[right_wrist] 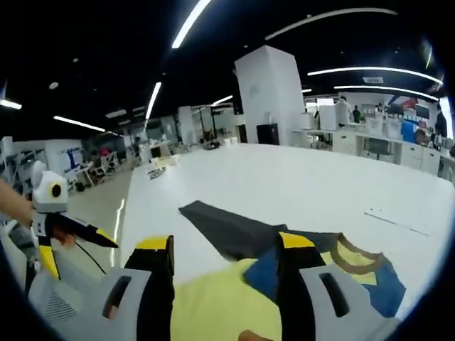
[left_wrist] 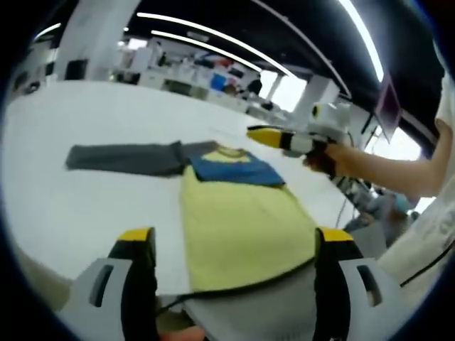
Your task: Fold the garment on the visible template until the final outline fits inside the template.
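- A wide white table [left_wrist: 85, 142] stands in a big open hall with long ceiling light strips [right_wrist: 186, 25] and a white pillar [right_wrist: 266, 92].
- The garment [left_wrist: 238, 227] lies flat on the table — yellow body, blue band near the collar, one dark grey sleeve [left_wrist: 124, 158] stretched out sideways.
- The left gripper [left_wrist: 234, 245] has its jaws wide apart, straddling the garment's near hem, clamped on nothing.
- The right gripper [right_wrist: 224, 249] is likewise spread — yellow cloth and the blue shoulder lie between its jaws; in the left gripper view a hand [left_wrist: 334, 160] holds it above the collar end.
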Available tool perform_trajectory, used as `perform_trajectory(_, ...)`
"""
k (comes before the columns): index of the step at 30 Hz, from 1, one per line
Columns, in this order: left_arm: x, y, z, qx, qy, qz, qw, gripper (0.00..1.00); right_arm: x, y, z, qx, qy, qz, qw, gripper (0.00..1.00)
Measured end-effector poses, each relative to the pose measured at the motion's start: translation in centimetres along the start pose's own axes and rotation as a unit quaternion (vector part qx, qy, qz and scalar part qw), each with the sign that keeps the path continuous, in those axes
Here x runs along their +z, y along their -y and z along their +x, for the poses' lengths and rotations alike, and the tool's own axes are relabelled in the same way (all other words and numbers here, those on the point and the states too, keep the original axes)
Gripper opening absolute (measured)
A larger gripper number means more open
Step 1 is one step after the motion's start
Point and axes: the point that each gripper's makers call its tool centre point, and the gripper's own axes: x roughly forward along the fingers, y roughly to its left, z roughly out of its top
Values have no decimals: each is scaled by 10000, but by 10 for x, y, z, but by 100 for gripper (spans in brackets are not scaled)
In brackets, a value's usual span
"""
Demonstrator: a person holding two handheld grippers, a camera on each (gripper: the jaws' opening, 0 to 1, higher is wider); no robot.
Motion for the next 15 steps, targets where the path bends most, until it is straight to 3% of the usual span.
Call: perform_trajectory(15,0,1,5,-204,-78,116,9997,89,18,-6,-48,-335,93,-159,9993,63)
